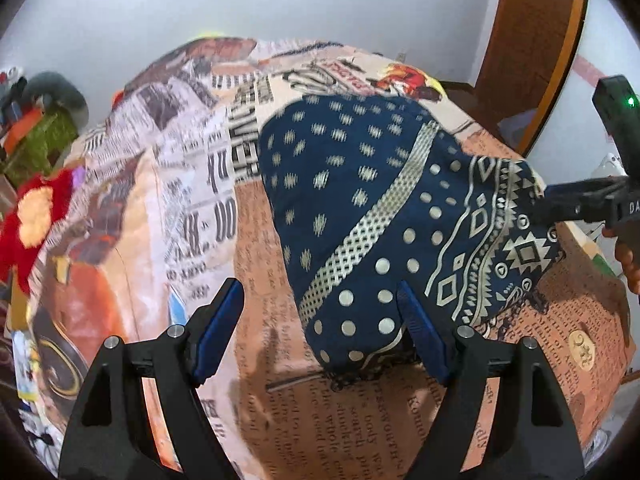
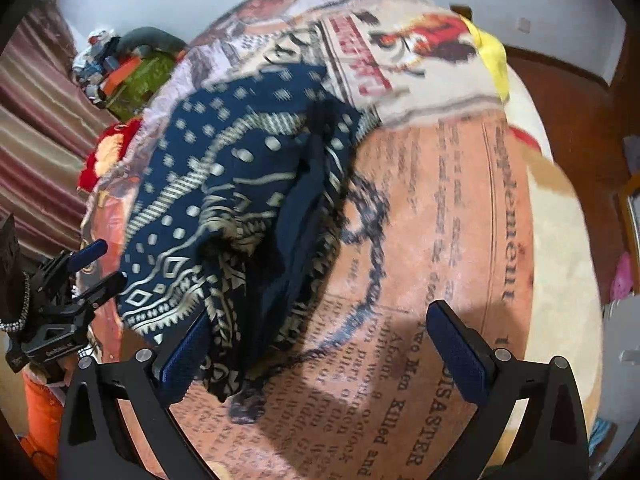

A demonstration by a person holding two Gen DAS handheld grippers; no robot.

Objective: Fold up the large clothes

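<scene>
A navy patterned garment [image 1: 384,216] with cream dots and geometric borders lies bunched on a newspaper-print bedspread [image 1: 272,360], near the bed's front. The left gripper [image 1: 320,312] hovers at its near edge, jaws spread, the right-hand finger touching the cloth. The right gripper [image 2: 320,340] also stands released, its left-hand finger against the garment's dark folded edge. Beside the bed, a red and yellow fuzzy item [image 1: 28,216] and a green basket of clutter [image 1: 40,140] crowd one flank; a wooden door [image 1: 532,32] stands behind, striped curtains [image 2: 36,140] hang beside.
</scene>
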